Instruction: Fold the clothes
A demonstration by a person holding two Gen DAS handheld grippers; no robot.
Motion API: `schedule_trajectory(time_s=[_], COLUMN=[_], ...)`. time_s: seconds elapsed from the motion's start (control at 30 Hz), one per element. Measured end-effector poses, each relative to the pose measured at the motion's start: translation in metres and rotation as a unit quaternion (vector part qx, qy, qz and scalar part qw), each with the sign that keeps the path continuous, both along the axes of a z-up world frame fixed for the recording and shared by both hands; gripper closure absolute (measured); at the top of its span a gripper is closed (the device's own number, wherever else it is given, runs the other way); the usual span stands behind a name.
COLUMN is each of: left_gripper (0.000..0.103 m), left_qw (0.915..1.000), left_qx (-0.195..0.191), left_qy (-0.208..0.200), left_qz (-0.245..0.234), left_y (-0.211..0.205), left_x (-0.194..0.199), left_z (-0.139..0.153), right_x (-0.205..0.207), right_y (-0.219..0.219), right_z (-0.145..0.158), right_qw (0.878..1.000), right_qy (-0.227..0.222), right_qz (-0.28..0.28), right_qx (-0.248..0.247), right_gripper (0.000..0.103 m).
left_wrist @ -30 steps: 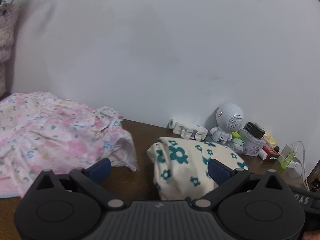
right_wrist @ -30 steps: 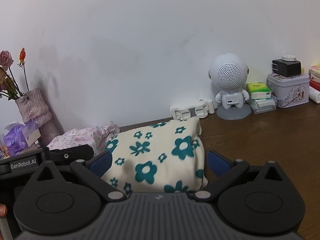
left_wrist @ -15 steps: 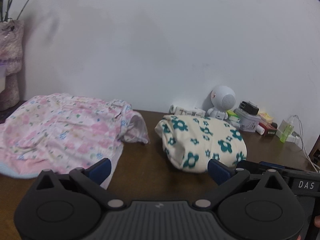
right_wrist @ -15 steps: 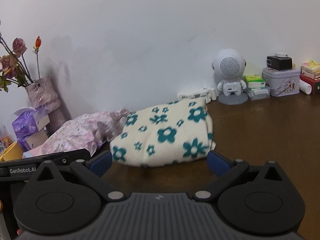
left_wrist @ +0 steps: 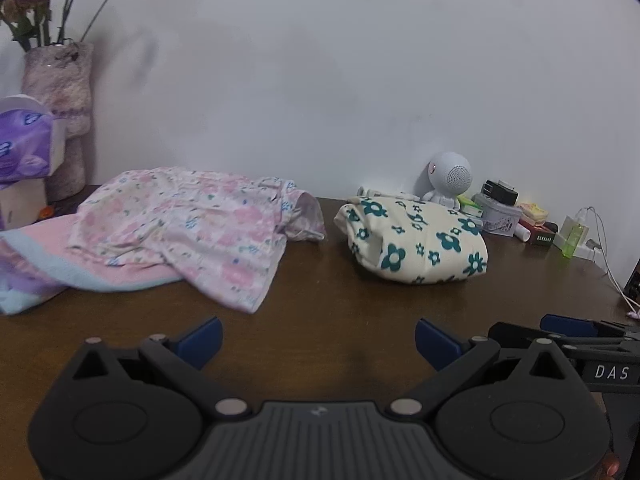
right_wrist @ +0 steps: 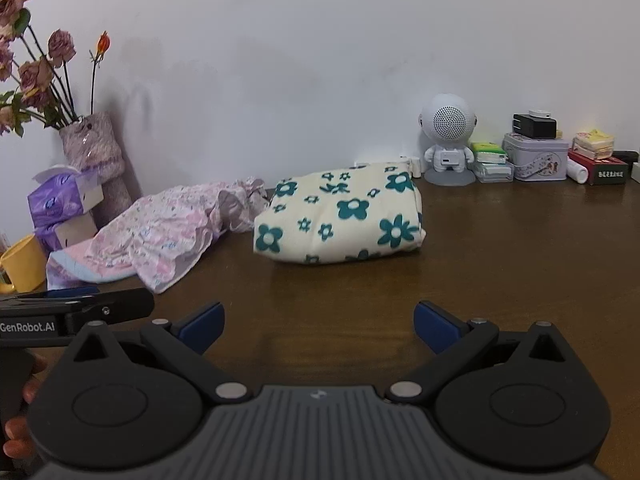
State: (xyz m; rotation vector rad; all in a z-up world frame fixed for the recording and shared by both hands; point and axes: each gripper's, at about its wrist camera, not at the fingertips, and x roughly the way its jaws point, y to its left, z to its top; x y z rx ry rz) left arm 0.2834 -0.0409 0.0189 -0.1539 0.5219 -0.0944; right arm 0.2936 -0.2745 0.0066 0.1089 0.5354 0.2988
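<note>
A folded cream garment with teal flowers point(left_wrist: 416, 240) point(right_wrist: 340, 218) lies on the brown table near the back wall. To its left sprawls a crumpled pink floral garment point(left_wrist: 180, 228) point(right_wrist: 168, 232) on top of a pink and light-blue cloth point(left_wrist: 44, 268). My left gripper point(left_wrist: 318, 340) hovers open over bare table, well in front of both garments, with nothing between its fingers. My right gripper point(right_wrist: 318, 322) is open too, in front of the folded garment and apart from it. Each gripper shows at the edge of the other's view.
A vase of dried flowers point(right_wrist: 94, 152), purple tissue packs point(right_wrist: 60, 200) and a yellow cup point(right_wrist: 22, 264) stand at the back left. A white robot-shaped speaker point(right_wrist: 448, 140), tins and boxes point(right_wrist: 536, 156) line the back right. A cable point(left_wrist: 608, 264) trails at the right edge.
Both grippers have pulled back from the folded teal-flowered garment, which now lies farther away. More table and the whole pink garment have come into view. Both stay open.
</note>
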Motion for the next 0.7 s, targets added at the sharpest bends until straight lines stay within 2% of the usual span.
schedule_trajectory(time_s=[0.5,0.7], left_gripper=[0.000,0.000], left_qw=[0.9996,0.9991], left_qx=[0.014,0.036], left_qy=[0.007,0.014], left_qz=[0.021,0.020], left_y=[0.012,0.009], left_x=[-0.059,-0.088], left_z=[-0.001,-0.001], right_x=[-0.060,-0.084], right_y=[0.026,0.025], right_z=[0.001,0.004], right_qw=[0.998,0.999], right_qy=[0.007,0.015], right_qz=[0.001,0.002], right_qx=[-0.056,-0.044], right_gripper=[0.000,0.000])
